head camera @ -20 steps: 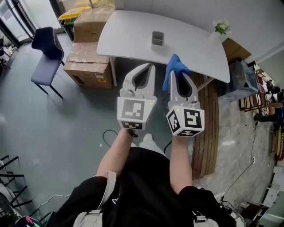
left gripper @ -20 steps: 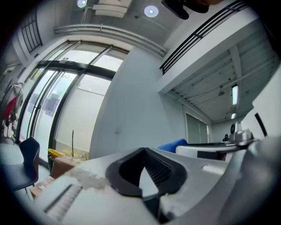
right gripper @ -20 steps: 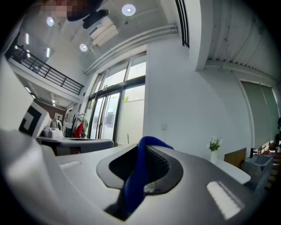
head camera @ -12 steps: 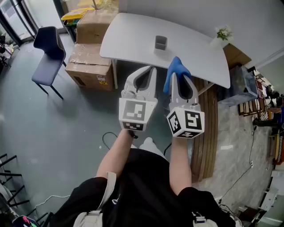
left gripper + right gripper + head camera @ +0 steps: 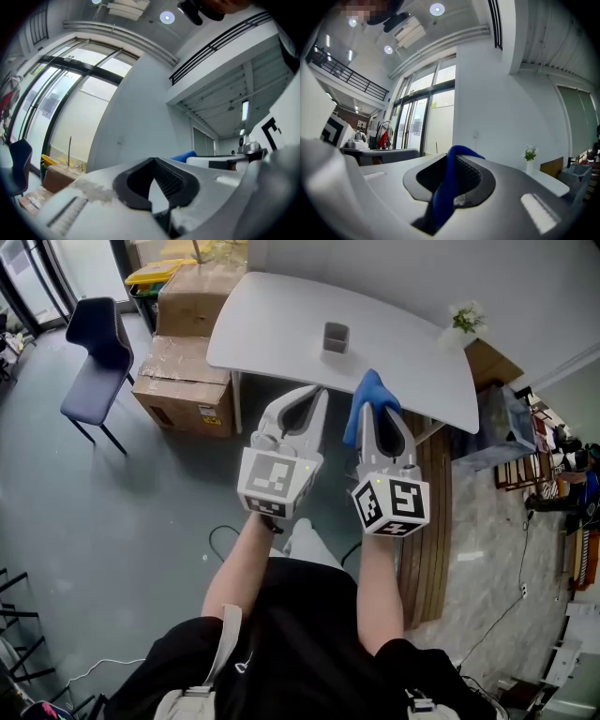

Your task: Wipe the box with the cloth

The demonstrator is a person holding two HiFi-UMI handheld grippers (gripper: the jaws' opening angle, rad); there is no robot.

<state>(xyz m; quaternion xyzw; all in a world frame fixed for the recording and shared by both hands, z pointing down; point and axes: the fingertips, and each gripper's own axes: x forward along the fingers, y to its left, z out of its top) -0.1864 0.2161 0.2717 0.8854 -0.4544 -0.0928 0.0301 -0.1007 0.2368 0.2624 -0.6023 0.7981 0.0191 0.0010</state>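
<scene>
Risks, L to R: the left gripper (image 5: 317, 395) is seen w/ fingers closed on nothing, tips met, held in the air near the front edge of the surface (image 5: 272, 324). The box (image 5: 336, 337) is thus not steadied. It stands alone mid-surface, upright, apart from both grippers. It looks small and light, so it could prob. be pushed along or tipped if the wipe is pressed from one side only. The cloth (image 5: 367, 390) is pinched in the closed fingers of the right gripper (image 5: 379, 413). In the right gripper view only a narrow fold is clamped, w/ a bunch standing past the tips. If it is dragged hard over a box edge, it may be pulled out or rolled up, and bare finger plastic could be brought against the box instead.

Surroundings: a chair (image 5: 94, 357) and cartons (image 5: 183, 381) are found on the floor at left, well clear of the reach. A cable (image 5: 220, 538) lies on the floor by the person's feet, a poss. trip point. A small plant (image 5: 466, 319) stands at the surface's far right corner, well apart from the box. Wood planks (image 5: 436, 521) run along the floor at right. Nothing is seen btw. the grippers and the box.
</scene>
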